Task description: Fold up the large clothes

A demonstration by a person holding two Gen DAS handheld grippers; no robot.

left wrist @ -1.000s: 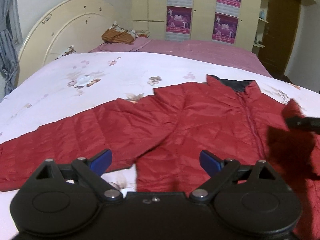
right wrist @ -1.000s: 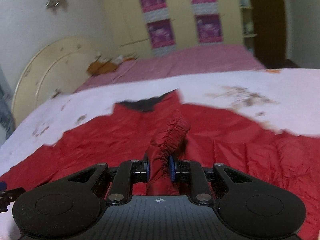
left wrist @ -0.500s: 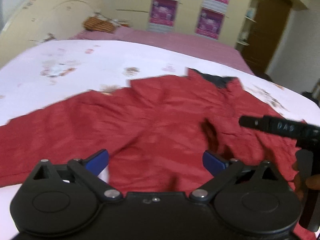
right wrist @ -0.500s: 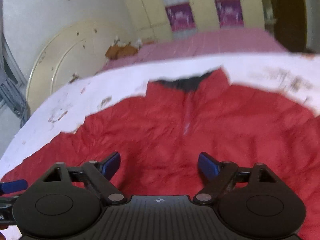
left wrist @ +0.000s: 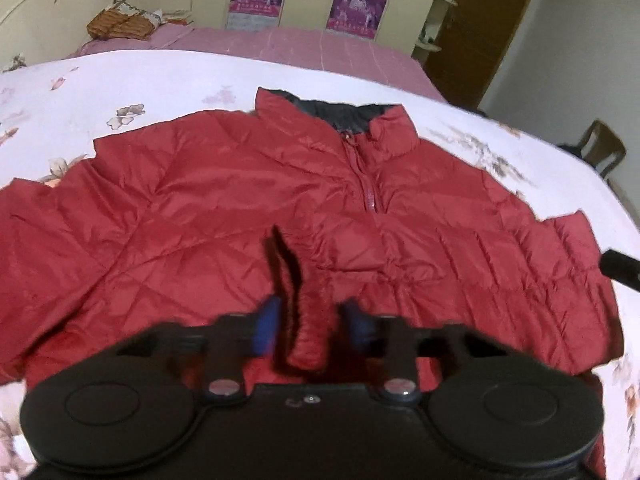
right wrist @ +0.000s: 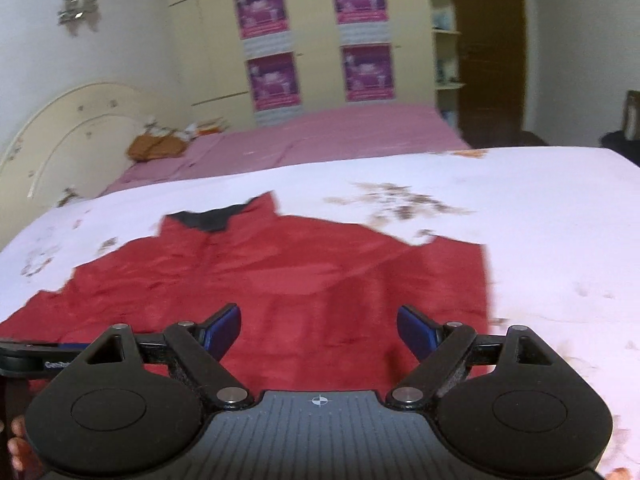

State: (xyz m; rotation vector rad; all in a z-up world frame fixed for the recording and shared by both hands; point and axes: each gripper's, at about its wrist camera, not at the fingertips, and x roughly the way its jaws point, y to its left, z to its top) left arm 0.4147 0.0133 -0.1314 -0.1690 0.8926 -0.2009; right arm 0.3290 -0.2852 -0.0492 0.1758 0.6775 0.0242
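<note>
A red quilted jacket (left wrist: 224, 216) lies spread front-up across the middle of the left wrist view, on a bed covered by a white floral sheet (left wrist: 132, 80); its dark grey collar lining (left wrist: 340, 114) sits toward the upper centre and the zipper (left wrist: 370, 184) runs down from it. In the lower centre of that view the left tool (left wrist: 310, 320) has its blue pads drawn in close on either side of a raised, gathered fold of the jacket, a ribbed cuff-like piece (left wrist: 308, 320) standing up between them; the pads are motion-blurred, but the fabric is pinched between them. At the right edge of the frame a black bar (left wrist: 620, 268) of the other tool pokes in above the jacket's right side. In the right wrist view the right tool (right wrist: 320, 330) sits at the bottom centre with its blue pads (right wrist: 222, 328) spread wide apart and nothing between them, hovering over the lower part of the jacket, whose collar lies at centre left of the frame. At the lower left edge a black bar (right wrist: 24, 360) carries small pale lettering too blurred to read beyond a few strokes. Beyond the white sheet is a pink bedspread (right wrist: 320, 136), a cream headboard (right wrist: 68, 120) at the left, a brown bag (right wrist: 156, 146) near it, and cream wardrobe doors with four magenta posters (right wrist: 272, 80) whose print is illegible. A brown door (right wrist: 488, 52) stands at the upper right.
</note>
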